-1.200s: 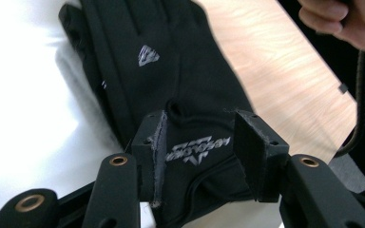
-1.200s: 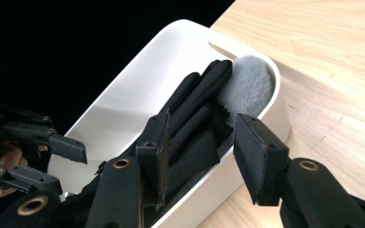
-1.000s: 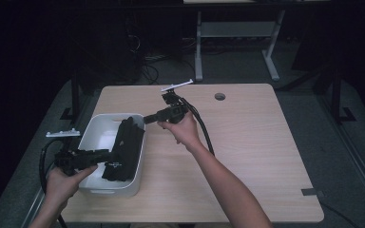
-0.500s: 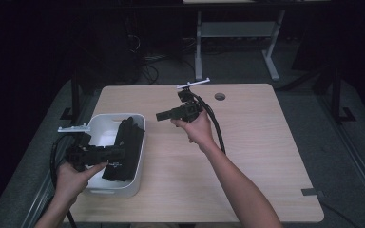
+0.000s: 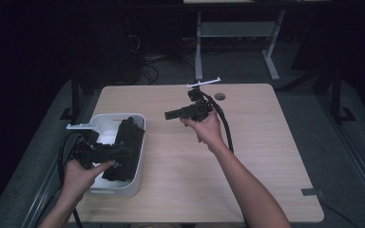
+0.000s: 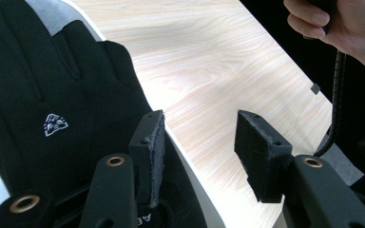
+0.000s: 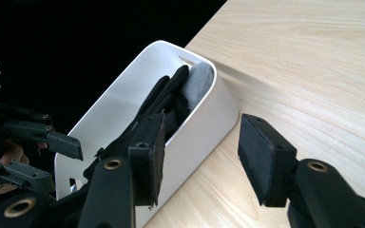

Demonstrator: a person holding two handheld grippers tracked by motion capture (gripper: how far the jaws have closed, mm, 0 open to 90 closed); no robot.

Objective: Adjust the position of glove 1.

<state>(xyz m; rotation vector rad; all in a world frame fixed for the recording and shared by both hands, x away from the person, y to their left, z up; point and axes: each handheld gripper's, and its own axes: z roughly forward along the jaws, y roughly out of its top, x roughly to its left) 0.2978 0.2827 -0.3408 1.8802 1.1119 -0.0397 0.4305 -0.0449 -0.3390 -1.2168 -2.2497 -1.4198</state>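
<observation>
Black glove [image 6: 52, 118] in tub; both hand-held grippers open, empty.

A light wooden table [image 5: 266, 156] stands on grey floor [image 5: 351, 156] in a dark room.

The right tool [image 5: 170, 114] has drawn back from the white bin [image 5: 138, 142] over the counter [image 5: 266, 156], jaws just opening, empty; the left tool [image 5: 126, 152] edged along the bin

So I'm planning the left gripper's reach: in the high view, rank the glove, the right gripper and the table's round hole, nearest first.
From the left gripper:
1. Glove, right beside it, in the white bin.
2. Right gripper, mid-table, up and right.
3. Hole, near the far edge.
</observation>
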